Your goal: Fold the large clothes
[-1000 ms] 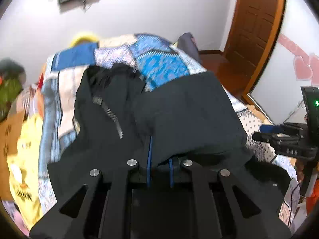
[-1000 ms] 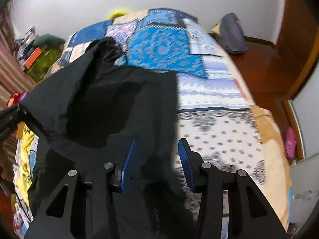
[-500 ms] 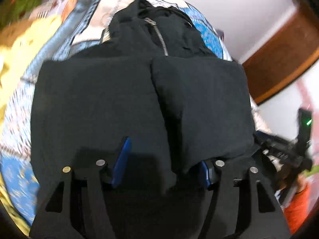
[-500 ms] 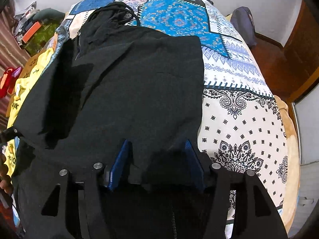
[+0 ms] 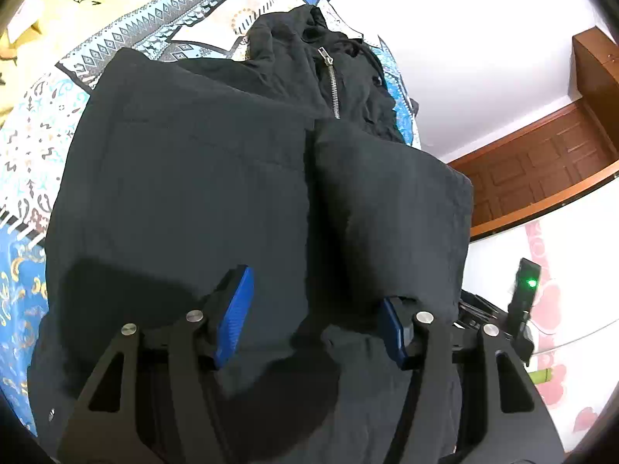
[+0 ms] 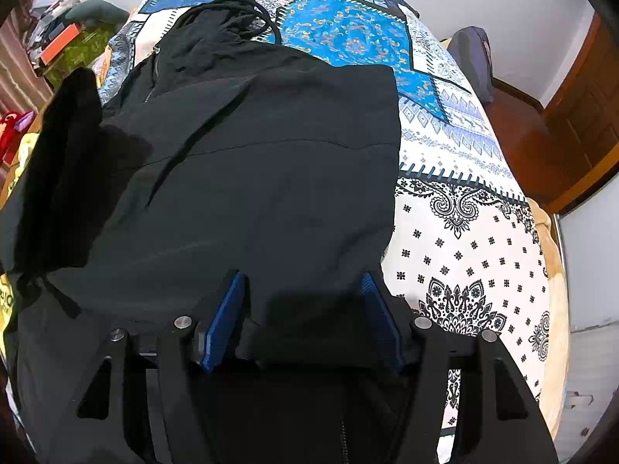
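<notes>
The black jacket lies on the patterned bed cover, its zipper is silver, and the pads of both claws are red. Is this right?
Not quite. The pads are blue, not red; both wrist views show it. The rest holds: the black jacket lies on the patterned bed cover, and its zipper is silver, seen in the left wrist view.

The left tool (image 5: 309, 319) angles down over the black jacket (image 5: 193, 193), its blue pads spread apart with loose cloth between them, not pinched. The right tool (image 6: 303, 319) tilts steeply down over the jacket's near edge, jaws opening, fabric lying unclamped between its pads.
</notes>
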`<state>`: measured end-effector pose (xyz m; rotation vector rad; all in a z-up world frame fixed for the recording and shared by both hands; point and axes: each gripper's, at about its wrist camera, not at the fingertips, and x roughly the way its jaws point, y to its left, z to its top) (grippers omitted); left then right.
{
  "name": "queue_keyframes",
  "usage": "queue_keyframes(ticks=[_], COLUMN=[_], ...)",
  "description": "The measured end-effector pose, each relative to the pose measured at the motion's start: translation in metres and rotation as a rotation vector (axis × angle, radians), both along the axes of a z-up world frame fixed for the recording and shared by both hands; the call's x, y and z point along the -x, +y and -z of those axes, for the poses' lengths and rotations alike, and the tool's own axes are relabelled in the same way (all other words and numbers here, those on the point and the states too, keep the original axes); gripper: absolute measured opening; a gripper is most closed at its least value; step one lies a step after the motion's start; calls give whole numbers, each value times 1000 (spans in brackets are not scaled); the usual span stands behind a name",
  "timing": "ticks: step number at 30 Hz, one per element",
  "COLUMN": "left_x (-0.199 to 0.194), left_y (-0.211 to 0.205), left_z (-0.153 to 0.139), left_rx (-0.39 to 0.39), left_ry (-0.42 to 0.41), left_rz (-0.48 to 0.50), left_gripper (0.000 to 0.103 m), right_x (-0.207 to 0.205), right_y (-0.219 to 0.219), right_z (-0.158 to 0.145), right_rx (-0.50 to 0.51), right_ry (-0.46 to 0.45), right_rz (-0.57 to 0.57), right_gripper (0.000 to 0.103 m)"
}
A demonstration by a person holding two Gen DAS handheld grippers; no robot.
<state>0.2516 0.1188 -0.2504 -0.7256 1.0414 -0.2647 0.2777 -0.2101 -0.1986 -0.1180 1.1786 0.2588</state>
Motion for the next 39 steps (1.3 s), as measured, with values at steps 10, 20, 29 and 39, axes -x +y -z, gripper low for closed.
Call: queue_keyframes(ticks=[10,20,29,39], left_x=[31,36,8,-38], left_y=[76,44,-77,-174], left_z=[-39,-65,-93,-65], left_rx=[-53,-420,-563,-669], left_ry=[-69,-87,-217,-170], left_rz=[-254,-119,176,330], left_gripper=[58,58,59,79], right_x=[2,10,23,16], right_y=[0,5,0,-11], right_z=[1,-15,-41,-18], right_rx=[9,55,37,20], right_ry=[-2,-25,-114,-55], right_rz=[27,40,18,54], right_gripper=[59,59,62,62])
